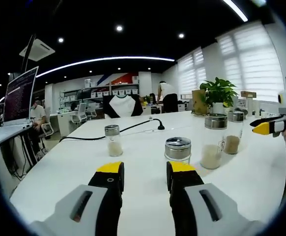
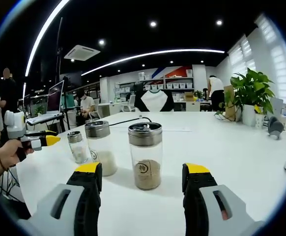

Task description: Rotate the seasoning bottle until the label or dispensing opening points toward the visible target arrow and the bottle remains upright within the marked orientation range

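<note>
On the white table (image 1: 261,177), four seasoning bottles with metal lids stand upright. A small shaker (image 1: 113,140) is ahead left of my left gripper (image 1: 145,172). A short jar (image 1: 177,149) stands just beyond its right jaw. Further right are a tall jar of white powder (image 1: 213,142) and one of brown powder (image 1: 234,132). The left jaws are open and empty. My right gripper (image 2: 143,172) is open, and the labelled brown-powder jar (image 2: 145,155) stands just ahead between its jaws, untouched. The white-powder jar (image 2: 101,147) and small shaker (image 2: 76,146) are to its left.
A laptop (image 1: 17,98) sits on a stand at the table's left edge. A black cable (image 1: 133,129) runs across the far side, and a potted plant (image 1: 219,93) stands at the back right. The left gripper (image 2: 35,139), held in a hand, enters from the left.
</note>
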The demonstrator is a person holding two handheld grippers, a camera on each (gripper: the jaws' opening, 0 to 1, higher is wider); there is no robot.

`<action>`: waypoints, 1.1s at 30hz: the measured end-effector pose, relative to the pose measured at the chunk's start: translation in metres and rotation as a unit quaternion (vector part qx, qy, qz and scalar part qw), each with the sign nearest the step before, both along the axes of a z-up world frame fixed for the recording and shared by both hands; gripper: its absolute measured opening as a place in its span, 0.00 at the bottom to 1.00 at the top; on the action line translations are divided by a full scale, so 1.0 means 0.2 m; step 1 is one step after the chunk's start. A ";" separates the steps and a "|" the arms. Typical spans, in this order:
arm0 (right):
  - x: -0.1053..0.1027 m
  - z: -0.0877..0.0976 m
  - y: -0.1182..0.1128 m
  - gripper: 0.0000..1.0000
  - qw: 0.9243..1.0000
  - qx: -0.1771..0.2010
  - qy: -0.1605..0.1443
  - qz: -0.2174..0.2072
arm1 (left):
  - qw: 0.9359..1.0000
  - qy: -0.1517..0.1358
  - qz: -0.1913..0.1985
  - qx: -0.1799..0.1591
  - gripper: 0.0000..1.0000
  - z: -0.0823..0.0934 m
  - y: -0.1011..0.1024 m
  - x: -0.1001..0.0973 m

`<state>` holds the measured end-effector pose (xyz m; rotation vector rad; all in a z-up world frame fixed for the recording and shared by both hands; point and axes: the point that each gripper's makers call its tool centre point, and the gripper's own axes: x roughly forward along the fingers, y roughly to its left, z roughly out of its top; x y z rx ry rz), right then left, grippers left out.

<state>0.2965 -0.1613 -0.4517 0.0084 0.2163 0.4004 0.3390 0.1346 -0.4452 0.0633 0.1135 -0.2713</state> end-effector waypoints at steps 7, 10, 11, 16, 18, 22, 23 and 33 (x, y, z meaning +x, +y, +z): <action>0.00 0.00 0.00 0.67 1.000 0.002 0.000 -0.001 | 1.000 0.000 0.010 -0.002 0.39 0.04 0.06 0.12; 0.00 0.00 0.00 0.67 1.000 0.001 0.001 0.000 | 1.000 0.008 0.015 -0.004 0.39 0.03 0.09 0.19; 0.00 0.00 0.00 0.67 1.000 0.001 0.001 0.000 | 1.000 0.009 0.016 -0.003 0.39 0.03 0.09 0.21; 0.01 -0.01 -0.01 0.67 1.000 0.001 0.003 -0.001 | 1.000 0.018 0.019 0.002 0.41 0.01 0.12 0.32; 0.01 -0.01 -0.01 0.67 1.000 0.002 0.003 -0.002 | 1.000 0.020 0.021 0.004 0.41 0.00 0.12 0.35; 0.01 -0.01 -0.02 0.67 1.000 0.001 0.004 -0.003 | 0.999 0.031 0.023 0.012 0.42 -0.03 0.14 0.43; 0.01 -0.01 -0.02 0.67 1.000 0.001 0.004 -0.003 | 0.999 0.034 0.023 0.016 0.42 -0.03 0.14 0.45; 0.01 -0.02 -0.02 0.67 1.000 0.005 0.008 -0.005 | 0.999 0.038 0.023 0.031 0.43 -0.04 0.15 0.60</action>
